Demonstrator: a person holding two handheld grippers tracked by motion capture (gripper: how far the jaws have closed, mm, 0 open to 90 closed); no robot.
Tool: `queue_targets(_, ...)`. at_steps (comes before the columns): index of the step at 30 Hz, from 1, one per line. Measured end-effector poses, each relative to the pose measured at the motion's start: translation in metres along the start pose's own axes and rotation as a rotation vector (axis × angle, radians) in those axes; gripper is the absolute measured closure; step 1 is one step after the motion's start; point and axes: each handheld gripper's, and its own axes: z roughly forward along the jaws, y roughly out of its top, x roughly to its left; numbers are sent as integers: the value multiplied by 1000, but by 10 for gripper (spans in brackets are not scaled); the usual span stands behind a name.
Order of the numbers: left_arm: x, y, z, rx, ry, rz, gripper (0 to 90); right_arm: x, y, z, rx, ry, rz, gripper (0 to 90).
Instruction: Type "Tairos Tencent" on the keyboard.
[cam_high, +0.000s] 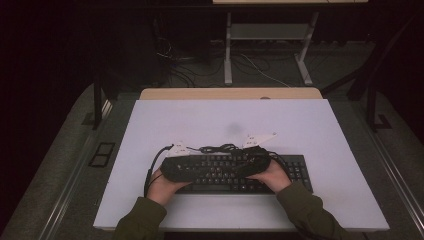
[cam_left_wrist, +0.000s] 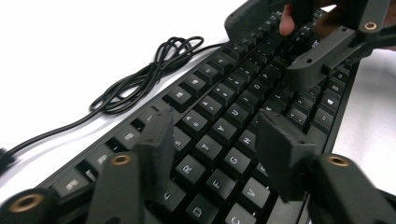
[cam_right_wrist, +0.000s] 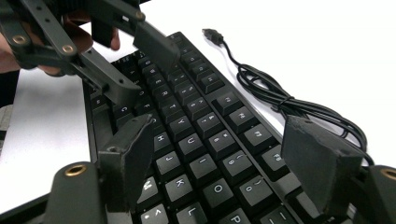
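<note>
Looks like the lining-up stage: the flat black plastic keyboard (cam_high: 250, 172) lies on the white table sheet (cam_high: 320, 125), its bundled black cable (cam_right_wrist: 280, 100) just behind it. Left gripper (cam_left_wrist: 217, 140) and right gripper (cam_right_wrist: 217, 147) both hover over its keys, jaws apart, gripping nothing. Next I'd guess each needs a keyboard edge between its jaws

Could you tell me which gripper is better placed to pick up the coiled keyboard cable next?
Probably the right gripper: its open jaws reach the keyboard's far edge, with the cable just beyond.
</note>
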Motion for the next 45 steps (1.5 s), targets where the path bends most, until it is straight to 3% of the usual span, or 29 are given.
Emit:
queue_targets(6, -2, 2, 8, 21, -3, 20, 679, -3, 0, -3, -9, -7, 5, 246)
queue_targets(14, 1, 4, 11, 41, 3, 12, 886, -4, 1, -5, -16, -13, 10, 246)
queue_targets(27, 0, 3, 21, 96, 9, 19, 890, -4, 2, -7, -25, -11, 8, 246)
queue_targets(45, 0, 6, 18, 89, 13, 24, 889, -3, 1, -8, -25, -7, 1, 245)
